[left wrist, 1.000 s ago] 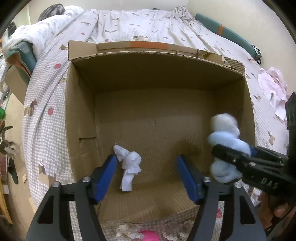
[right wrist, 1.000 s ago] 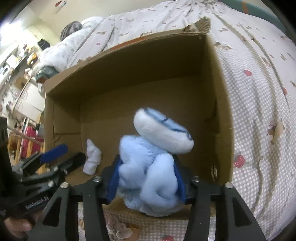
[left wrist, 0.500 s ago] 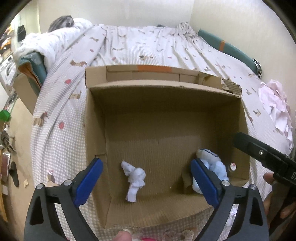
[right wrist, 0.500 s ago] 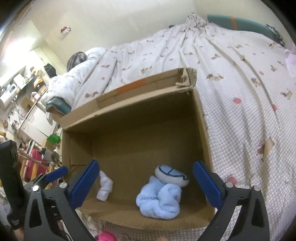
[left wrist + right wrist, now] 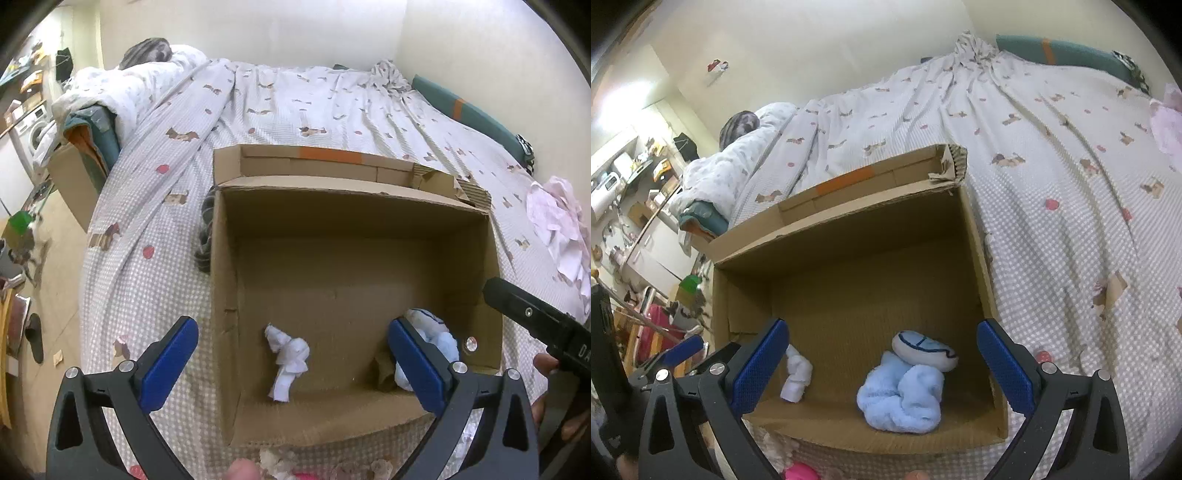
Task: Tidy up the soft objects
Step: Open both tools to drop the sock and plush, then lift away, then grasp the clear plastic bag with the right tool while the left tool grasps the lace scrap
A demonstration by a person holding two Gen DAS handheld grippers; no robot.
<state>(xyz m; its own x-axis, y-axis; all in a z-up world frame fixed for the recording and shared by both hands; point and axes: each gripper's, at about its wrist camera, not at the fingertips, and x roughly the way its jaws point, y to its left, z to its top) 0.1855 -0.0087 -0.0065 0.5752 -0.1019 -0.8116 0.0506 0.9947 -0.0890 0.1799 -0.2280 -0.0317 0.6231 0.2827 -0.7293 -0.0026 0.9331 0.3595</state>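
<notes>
Since the earlier frames, the blue sock bundle (image 5: 905,387) has left the right claw (image 5: 882,363) and now lies on the floor of the cardboard box (image 5: 975,258), near the front right corner; the white sock bundle (image 5: 288,356) has likewise left the left claw (image 5: 291,363) and lies near the front wall, left of centre. Both claws have just been opening and now stand fully released, with nothing pressed between the pads; both have also lifted and drawn back from the box. Judgement: two soft items are deposited, so this placing step appears complete and both claws are free for the next pick. In the right wrist view, the blue sock bundle sits below and between the blue pads, apart from them, with the white sock bundle partly behind the left-hand pad. In the left wrist view, the white sock bundle lies between the pads and clear of them, while the blue sock bundle is partly hidden behind the right-hand pad. The cardboard box rests on the bed (image 5: 332,99), near its front edge, far flap folded outward. A pink object (image 5: 799,472) shows at the front edge of the bed, below the box, and pale pink cloth (image 5: 557,229) lies toward the right edge of the bed; either is probably a further candidate, though their identity cannot be confirmed.
</notes>
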